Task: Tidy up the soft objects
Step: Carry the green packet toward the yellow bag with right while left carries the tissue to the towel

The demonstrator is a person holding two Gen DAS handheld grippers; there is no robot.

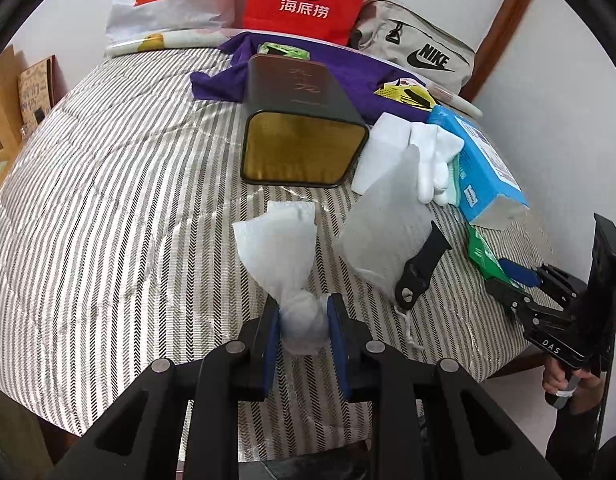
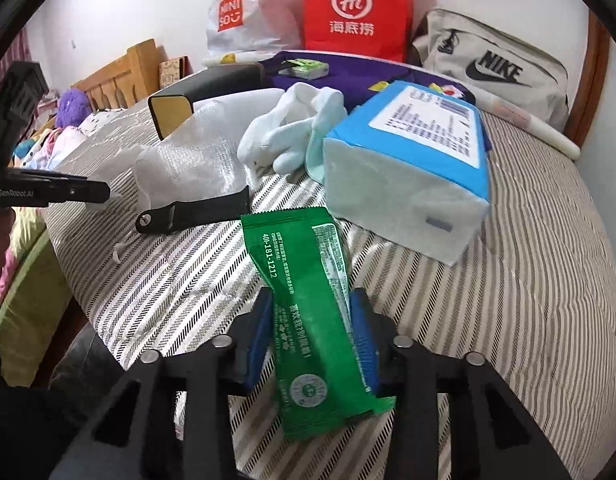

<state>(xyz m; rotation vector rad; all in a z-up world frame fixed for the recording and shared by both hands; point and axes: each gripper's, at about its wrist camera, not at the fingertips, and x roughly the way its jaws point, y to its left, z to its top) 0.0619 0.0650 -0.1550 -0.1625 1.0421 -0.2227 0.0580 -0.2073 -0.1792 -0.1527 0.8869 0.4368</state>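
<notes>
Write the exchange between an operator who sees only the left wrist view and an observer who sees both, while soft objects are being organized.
Operator: My left gripper is clamped on a white pouch. What is between the right gripper's fingers?
Observer: A green packet lies lengthwise between the right gripper's blue fingers. I cannot tell whether they press it.
Operator: Anything far left that I miss?
Observer: A wooden headboard, with a purple plush toy in front of it.
</notes>
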